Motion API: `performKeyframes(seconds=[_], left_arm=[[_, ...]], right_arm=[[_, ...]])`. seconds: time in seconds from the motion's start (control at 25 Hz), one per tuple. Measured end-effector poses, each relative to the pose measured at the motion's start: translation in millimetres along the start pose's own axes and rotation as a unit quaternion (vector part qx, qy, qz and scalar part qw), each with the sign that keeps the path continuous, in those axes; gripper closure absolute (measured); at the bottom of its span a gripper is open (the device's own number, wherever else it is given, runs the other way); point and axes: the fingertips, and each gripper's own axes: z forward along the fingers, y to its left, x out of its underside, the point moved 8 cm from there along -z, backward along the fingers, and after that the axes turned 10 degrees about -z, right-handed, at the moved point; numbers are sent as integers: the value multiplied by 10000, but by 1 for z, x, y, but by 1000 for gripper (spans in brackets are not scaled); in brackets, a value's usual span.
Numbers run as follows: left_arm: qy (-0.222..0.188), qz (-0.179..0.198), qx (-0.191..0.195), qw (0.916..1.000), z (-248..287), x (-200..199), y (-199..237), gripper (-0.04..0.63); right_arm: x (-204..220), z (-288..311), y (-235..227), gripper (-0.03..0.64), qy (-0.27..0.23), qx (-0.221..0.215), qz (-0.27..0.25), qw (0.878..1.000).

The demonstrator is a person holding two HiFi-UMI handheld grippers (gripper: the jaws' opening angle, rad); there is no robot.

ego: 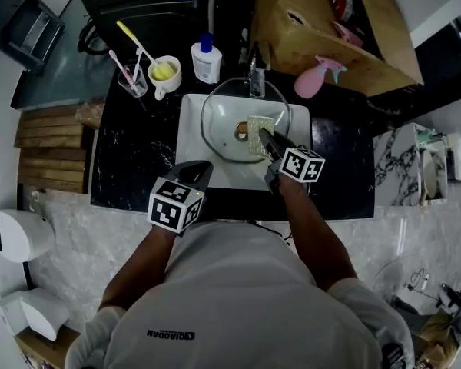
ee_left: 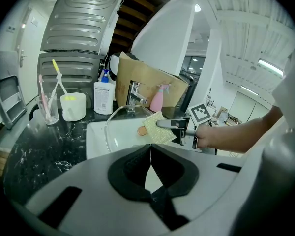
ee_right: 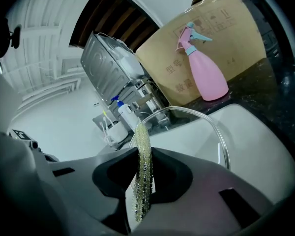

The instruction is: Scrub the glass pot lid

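The glass pot lid [ego: 223, 125] lies in the white sink basin [ego: 190, 141], its brown knob [ego: 241, 131] facing up. A yellow-green scrub sponge [ego: 259, 127] rests on the glass just right of the knob, and my right gripper [ego: 264, 137] is shut on it. In the right gripper view the sponge [ee_right: 143, 191] stands edge-on between the jaws, with the lid's rim [ee_right: 214, 127] curving beyond. My left gripper [ego: 201, 168] hovers over the basin's front left rim, shut and holding nothing. In the left gripper view the lid [ee_left: 119, 127], the sponge [ee_left: 160, 131] and the right gripper [ee_left: 179, 127] are ahead.
A faucet [ego: 257, 79] stands behind the basin. On the black counter are a soap bottle [ego: 205, 60], a white mug [ego: 165, 75] and a glass of toothbrushes [ego: 132, 79]. A pink spray bottle [ego: 313, 78] leans on a cardboard box [ego: 330, 29] at back right.
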Motion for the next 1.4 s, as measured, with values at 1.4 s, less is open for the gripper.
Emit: performKeyframes(seconds=[1.4], left_arm=[[-800, -678, -549, 9930, 4, 25, -120, 580]], right_arm=[[-18, -144, 33, 525, -383, -1343, -484, 9890]])
